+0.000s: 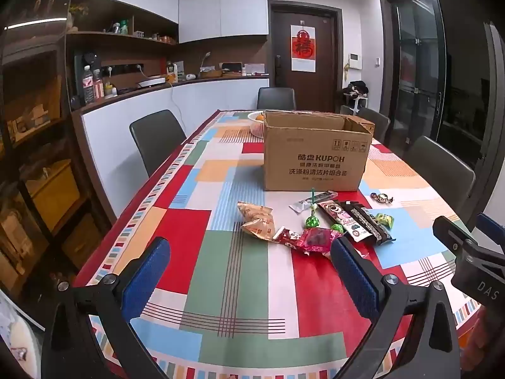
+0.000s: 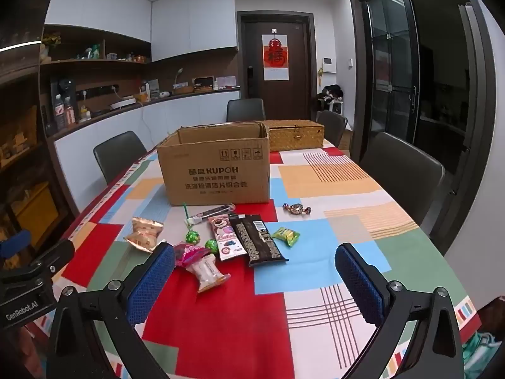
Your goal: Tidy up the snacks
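Left gripper (image 1: 249, 279): we hold it tilted down over the near end of the table (image 1: 240, 287), jaws spread wide, nothing between the blue pads.
Right gripper (image 2: 255, 279): we hold it beside the left one at a like downward tilt, jaws wide, gripping nothing.
Snacks: they lie loose on the cloth just beyond both grippers. Nearest us are the pink foil wrapper (image 2: 189, 252) and a pale packet (image 2: 210, 273) touching it.
Left of the pile: two tan biscuit packs (image 2: 145, 232), one against the other.
Middle: two green lollipops (image 2: 193, 237), a pink bear bar (image 2: 225, 237), a dark chocolate bar (image 2: 258, 241) alongside it, and a grey stick pack (image 2: 210, 213) behind them.
Right: a small green packet (image 2: 286, 236); farther off, a twisted candy (image 2: 296, 209), apart from the rest.
Cardboard box (image 2: 217, 170): open-topped, upright, just behind the snacks.
Farther: a wicker case (image 2: 296, 137) behind the box; a bowl (image 1: 256, 124) half hidden by it.
Around: dark chairs (image 2: 404, 170) at the table's sides.
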A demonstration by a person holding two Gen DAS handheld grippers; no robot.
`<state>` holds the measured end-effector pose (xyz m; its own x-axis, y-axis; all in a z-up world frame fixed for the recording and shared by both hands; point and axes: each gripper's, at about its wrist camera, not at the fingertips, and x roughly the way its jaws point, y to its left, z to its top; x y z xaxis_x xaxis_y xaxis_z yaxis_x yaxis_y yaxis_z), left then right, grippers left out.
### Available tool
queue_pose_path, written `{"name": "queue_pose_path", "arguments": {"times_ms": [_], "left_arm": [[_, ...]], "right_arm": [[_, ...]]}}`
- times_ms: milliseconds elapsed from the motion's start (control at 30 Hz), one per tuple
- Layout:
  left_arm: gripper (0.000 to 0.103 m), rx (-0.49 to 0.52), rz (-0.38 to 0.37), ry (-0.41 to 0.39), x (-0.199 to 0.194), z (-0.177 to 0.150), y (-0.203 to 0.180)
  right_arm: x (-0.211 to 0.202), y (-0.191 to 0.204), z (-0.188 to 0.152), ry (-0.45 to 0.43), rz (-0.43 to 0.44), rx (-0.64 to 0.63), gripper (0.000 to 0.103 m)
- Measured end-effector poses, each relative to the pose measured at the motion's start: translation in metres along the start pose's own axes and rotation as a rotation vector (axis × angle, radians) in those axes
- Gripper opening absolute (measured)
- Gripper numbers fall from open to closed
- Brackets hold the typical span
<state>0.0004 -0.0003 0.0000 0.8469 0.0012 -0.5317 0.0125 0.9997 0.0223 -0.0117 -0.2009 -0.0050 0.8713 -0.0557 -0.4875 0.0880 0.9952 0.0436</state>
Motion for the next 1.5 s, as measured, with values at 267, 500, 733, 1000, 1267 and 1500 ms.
{"name": "queue_pose_path", "arguments": {"times_ms": [267, 500, 733, 1000, 1267, 1500], "left_arm": [[0.103, -0.002, -0.015, 0.003, -0.0016, 0.0004, 0.0058], [0.103, -0.014, -0.017, 0.004, -0.0010, -0.0032, 0.0030], [0.103, -0.015, -0.018, 0.003, -0.0013, -0.0036, 0.0020], [0.103, -0.016, -0.022, 0.005, -0.0018, -0.0038, 0.0026], [0.103, -0.011, -0.029, 0.006, -0.0023, -0.0058, 0.0016], [0.103, -0.008, -0.033, 0.008, -0.0027, -0.0061, 0.0016]], "right_arm": [[-0.0006, 0.0008, -0.0009, -0.004, 0.001, -0.001, 0.102], [0.0080, -0.0002, -0.0012, 0.007, 0.006, 0.000, 0.102], [-0.0003, 0.0016, -0.0015, 0.000, 0.007, -0.005, 0.102], [-0.0001, 0.0032, -0.0019, -0.001, 0.008, -0.006, 0.102], [0.0004, 0.0038, -0.0017, 0.001, 0.010, -0.005, 0.102], [-0.0004, 0.0027, -0.0024, 0.001, 0.013, -0.006, 0.102]]}}
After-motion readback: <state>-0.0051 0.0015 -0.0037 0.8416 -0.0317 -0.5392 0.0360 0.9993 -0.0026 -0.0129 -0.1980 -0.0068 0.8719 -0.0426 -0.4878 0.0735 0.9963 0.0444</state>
